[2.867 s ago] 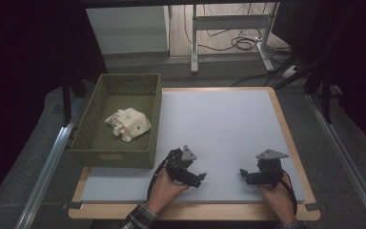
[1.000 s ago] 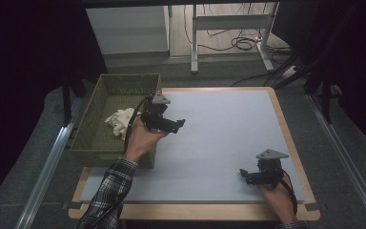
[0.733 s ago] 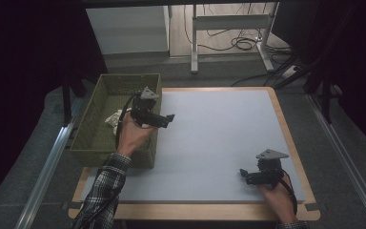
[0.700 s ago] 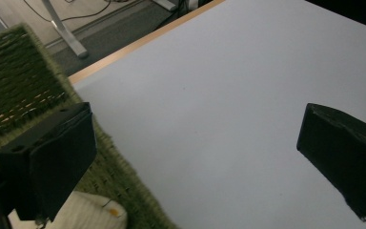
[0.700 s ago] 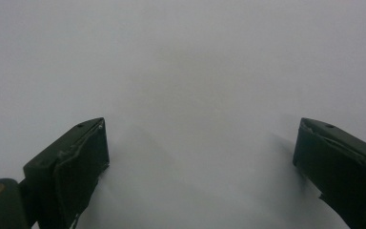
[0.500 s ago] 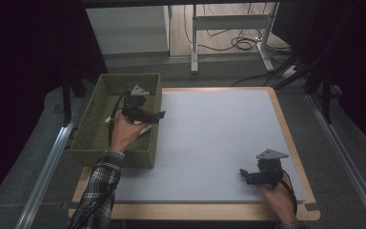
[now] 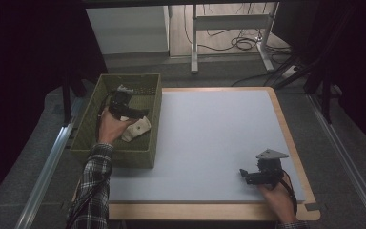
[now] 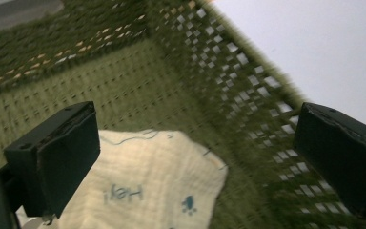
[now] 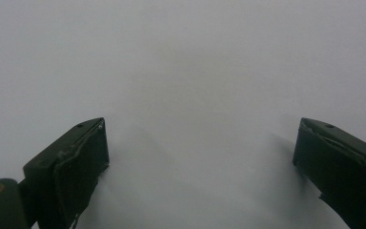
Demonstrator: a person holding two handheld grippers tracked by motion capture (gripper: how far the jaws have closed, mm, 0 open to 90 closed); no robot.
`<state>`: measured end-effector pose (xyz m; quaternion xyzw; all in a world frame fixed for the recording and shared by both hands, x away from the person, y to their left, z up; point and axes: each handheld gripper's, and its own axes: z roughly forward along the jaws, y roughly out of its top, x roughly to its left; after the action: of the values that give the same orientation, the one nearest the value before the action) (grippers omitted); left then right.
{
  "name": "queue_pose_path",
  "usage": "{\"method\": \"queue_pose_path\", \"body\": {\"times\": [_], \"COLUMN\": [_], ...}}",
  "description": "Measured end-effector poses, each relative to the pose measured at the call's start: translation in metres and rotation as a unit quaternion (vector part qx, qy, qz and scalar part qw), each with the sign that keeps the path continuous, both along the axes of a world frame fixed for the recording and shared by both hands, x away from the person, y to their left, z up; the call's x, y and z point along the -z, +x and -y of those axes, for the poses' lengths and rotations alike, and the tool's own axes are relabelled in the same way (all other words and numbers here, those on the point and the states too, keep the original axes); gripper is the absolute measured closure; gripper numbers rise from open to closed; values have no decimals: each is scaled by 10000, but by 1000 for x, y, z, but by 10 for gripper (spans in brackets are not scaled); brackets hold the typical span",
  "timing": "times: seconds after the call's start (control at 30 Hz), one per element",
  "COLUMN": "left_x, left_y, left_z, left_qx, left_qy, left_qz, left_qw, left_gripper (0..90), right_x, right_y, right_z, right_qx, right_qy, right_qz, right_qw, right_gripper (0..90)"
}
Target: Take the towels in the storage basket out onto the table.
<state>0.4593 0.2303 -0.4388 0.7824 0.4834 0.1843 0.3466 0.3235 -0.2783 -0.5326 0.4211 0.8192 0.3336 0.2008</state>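
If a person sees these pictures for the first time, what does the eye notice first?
First comes the green woven basket at the table's left edge, where the left claw hovers open above a cream cloth with blue print. Next is the wide pale mat, bare except at its near right corner, where the right claw rests open.

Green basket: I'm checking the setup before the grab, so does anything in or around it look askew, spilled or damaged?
Nothing stands out. The green basket sits squarely beside the mat, and the cream cloth lies crumpled inside it, under the open left gripper.
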Motion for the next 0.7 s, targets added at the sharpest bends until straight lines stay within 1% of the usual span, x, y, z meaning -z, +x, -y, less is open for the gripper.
{"method": "queue_pose_path", "body": {"times": [0.1, 0.27, 0.3, 0.33, 0.37, 0.43, 0.5, 0.57, 0.67, 0.7], "left_x": [7, 19, 22, 23, 24, 24, 28, 32, 38, 39], "left_y": [9, 20, 23, 25, 27, 30, 34, 37, 39, 40], "left_z": [-3, -9, -9, -9, -10, -11, -13, -15, -16, -17], "left_qx": [-102, -244, -304, -335, -364, -394, -464, -540, -624, -657], "left_qy": [205, 407, 465, 496, 561, 680, 738, 837, 911, 904], "left_qz": [-204, -497, -606, -667, -786, -826, -1002, -1213, -1493, -1602], "left_qw": [9995, 9976, 9966, 9960, 9947, 9935, 9911, 9876, 9826, 9807], "left_gripper": [23, 26, 26, 27, 32, 34, 39, 39, 45, 59], "right_x": [0, 0, 0, 0, 0, 0, 0, 0, 0, 0], "right_y": [0, 0, 0, 0, 0, 0, 0, 0, 0, 0], "right_z": [0, 0, 0, 0, 0, 0, 0, 0, 0, 0], "right_qx": [-1, -1, 0, 1, 0, -1, -1, -1, 0, -1], "right_qy": [-1, 3, 0, 2, 1, 5, 1, 2, 4, 0], "right_qz": [1, -1, 1, -2, 1, -1, 2, 1, -1, 2], "right_qw": [10000, 10000, 10000, 10000, 10000, 10000, 10000, 10000, 10000, 10000], "right_gripper": [46, 47, 47, 47, 47, 47, 47, 47, 47, 47]}}
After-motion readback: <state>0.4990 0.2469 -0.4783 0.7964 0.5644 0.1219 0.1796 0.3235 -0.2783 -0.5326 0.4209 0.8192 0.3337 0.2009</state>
